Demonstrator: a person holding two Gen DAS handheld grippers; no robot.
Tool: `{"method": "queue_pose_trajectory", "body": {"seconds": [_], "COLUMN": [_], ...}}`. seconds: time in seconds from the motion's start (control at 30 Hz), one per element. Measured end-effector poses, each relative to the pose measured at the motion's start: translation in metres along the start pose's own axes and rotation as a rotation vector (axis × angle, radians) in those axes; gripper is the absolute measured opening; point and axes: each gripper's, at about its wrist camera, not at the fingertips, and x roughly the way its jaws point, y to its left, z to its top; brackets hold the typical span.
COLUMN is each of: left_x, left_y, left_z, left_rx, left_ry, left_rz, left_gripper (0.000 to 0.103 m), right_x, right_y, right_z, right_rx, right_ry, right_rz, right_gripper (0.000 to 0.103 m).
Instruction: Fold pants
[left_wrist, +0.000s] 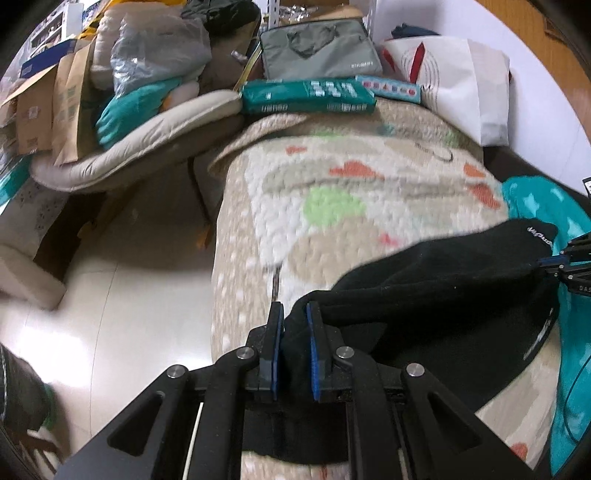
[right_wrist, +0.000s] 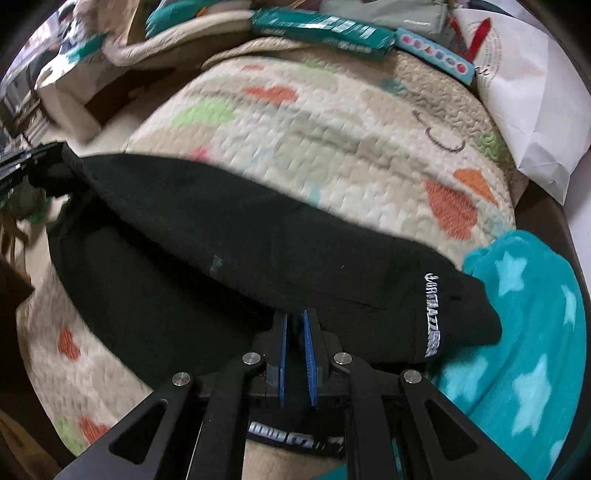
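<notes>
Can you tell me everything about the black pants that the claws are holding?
The black pants look soft and knitted, with white lettering near one end. They lie stretched across a quilted blanket with orange and green patches, one edge lifted and doubled over the rest. The left claw is shut on one end and the right claw is shut on the other. The lettered end touches a teal blanket with stars.
</notes>
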Motion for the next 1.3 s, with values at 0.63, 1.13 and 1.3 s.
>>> {"method": "queue_pose_trajectory", "body": {"seconds": [0.63,1.13,1.3], "left_x": [-0.005,-0.056,-0.036], "left_y": [0.000,0.104,0.121], "left_z": [-0.062,-0.013,0.007], "left_rx": [-0.009,-0.504,-0.549], "left_ry": [0.112,-0.046,-0.099], "left_rz": [0.140,0.183,0.213], "left_gripper": [0.038,0.057,0.057], "right_x": [0.030,-0.016,-0.006], "right_y": [0.053,0.080,0.146], "right_z": [-0.051,0.019,0.074], "right_rx": [-0.186,-0.160,-0.217], "right_ry": [0.202,0.024,-0.052], "right_rz": [-0.018,0.077,0.199], "right_gripper": [0.008,0.059,0.059]}}
